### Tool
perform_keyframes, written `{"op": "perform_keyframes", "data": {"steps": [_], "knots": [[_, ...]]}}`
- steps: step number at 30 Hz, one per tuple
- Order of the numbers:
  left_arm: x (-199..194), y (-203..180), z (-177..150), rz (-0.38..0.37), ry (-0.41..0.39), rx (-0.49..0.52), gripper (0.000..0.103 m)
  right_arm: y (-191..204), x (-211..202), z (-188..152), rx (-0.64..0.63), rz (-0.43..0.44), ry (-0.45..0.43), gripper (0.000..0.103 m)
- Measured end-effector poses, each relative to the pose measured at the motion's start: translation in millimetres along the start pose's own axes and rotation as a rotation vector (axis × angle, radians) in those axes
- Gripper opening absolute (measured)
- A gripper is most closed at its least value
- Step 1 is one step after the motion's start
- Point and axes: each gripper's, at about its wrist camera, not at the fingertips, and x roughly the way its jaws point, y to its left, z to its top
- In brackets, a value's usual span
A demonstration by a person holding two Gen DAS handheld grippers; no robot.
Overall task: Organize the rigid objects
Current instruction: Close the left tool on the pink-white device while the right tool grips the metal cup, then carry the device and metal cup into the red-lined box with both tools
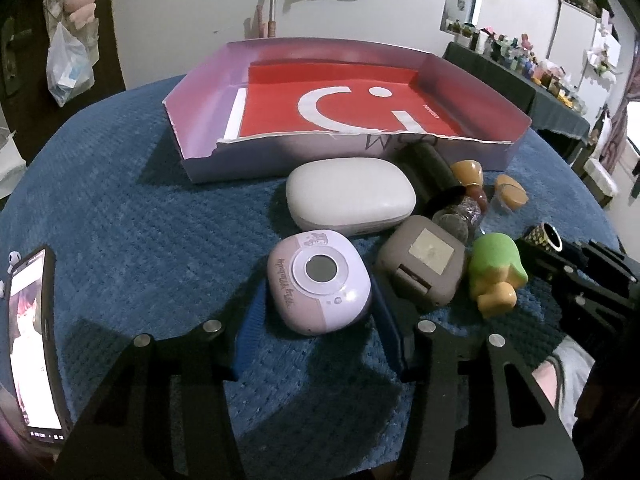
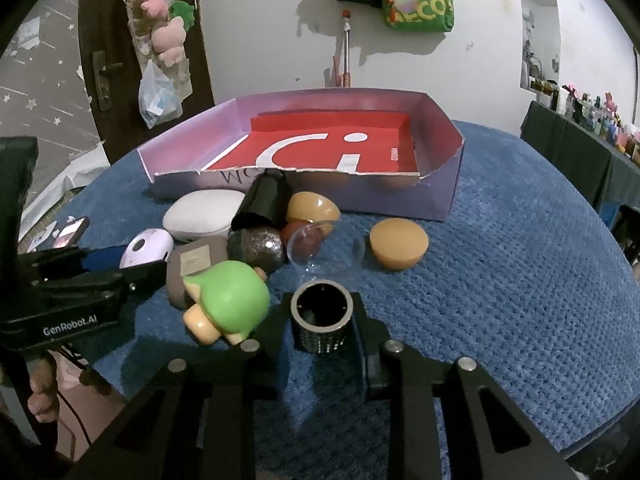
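Your right gripper (image 2: 323,330) jaws pinch the small black studded metal cylinder (image 2: 322,317); your left gripper (image 1: 318,310) jaws clasp the lilac rounded-square gadget (image 1: 319,286). The red-floored cardboard tray (image 2: 444,196) at upper centre holds nothing, so everything remains.

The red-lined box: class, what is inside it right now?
The box holds no objects: only its red liner with white lettering shows. The torn front wall hides a strip of floor just behind it, so that part cannot be checked.

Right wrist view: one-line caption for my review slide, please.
Right tool clamps a small studded metal cylinder on the blue cloth; the red-lined box behind is empty.
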Motion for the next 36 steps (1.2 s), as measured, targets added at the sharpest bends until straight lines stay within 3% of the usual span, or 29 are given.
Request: {"op": "perform_keyframes", "data": {"steps": [23,36], "knots": [[-29.7,9.4,28.5,-0.012,-0.096,0.009,0.047,12.3,-10.4,42.6,-0.018,0.129,-0.048,0.027],[-35.1,15.4,63.3,-0.012,-0.156,-0.004,0.047,6.4,-11.0,77.2,-0.031,0.130,-0.085,0.027]]}}
